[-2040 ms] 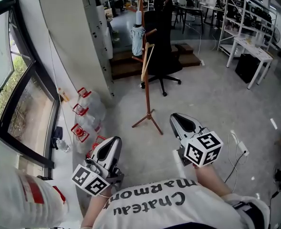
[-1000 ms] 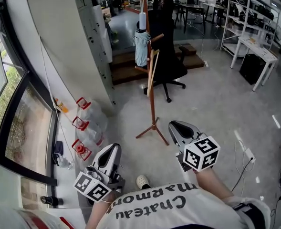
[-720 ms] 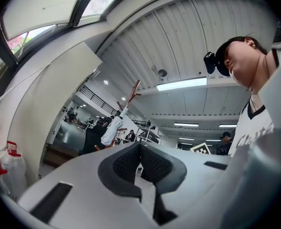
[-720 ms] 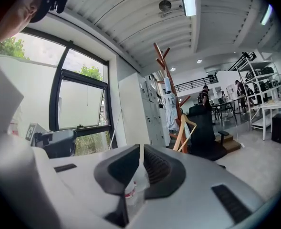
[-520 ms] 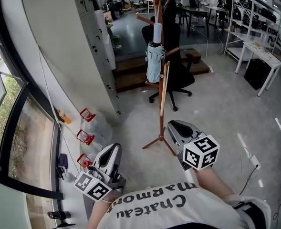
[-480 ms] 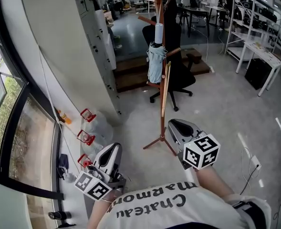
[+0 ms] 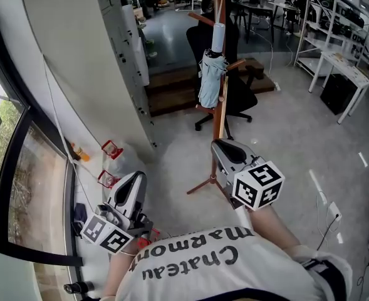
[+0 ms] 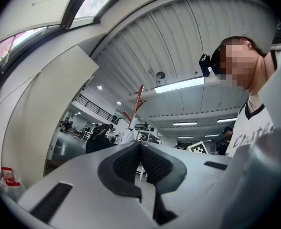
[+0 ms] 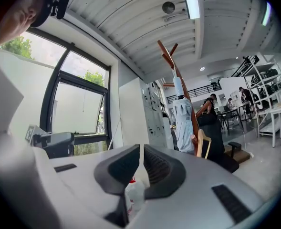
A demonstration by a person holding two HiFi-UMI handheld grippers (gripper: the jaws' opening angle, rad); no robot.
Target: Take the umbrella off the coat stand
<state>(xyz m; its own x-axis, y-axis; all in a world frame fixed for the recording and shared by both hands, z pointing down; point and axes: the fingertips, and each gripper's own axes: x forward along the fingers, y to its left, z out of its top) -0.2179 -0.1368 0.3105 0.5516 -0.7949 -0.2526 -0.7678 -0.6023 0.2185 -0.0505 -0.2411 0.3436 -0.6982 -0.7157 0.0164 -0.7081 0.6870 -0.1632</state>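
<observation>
A wooden coat stand (image 7: 220, 115) rises from the grey floor ahead of me. On it hangs a folded pale blue umbrella (image 7: 210, 80) with a white handle (image 7: 218, 37) pointing up. My right gripper (image 7: 220, 145) is low in front of the stand's pole, well below the umbrella, shut on nothing. My left gripper (image 7: 136, 177) is further left near the wall, also shut and empty. The right gripper view shows the umbrella (image 9: 183, 120) on the stand (image 9: 171, 63) beyond the closed right gripper (image 9: 141, 149). Past the closed left gripper (image 8: 140, 146), only the stand's top (image 8: 138, 95) is visible.
A black office chair (image 7: 237, 96) stands right behind the stand, before a low wooden step (image 7: 171, 88). Water jugs with red handles (image 7: 111, 150) line the wall by the window at left. A grey pillar (image 7: 77, 61) is at left; white desks and shelving (image 7: 334, 68) stand at right.
The person has walked toward the coat stand, which now looks nearer and larger. Both shut grippers came forward with the body; the right one now overlaps the stand's lower pole.
</observation>
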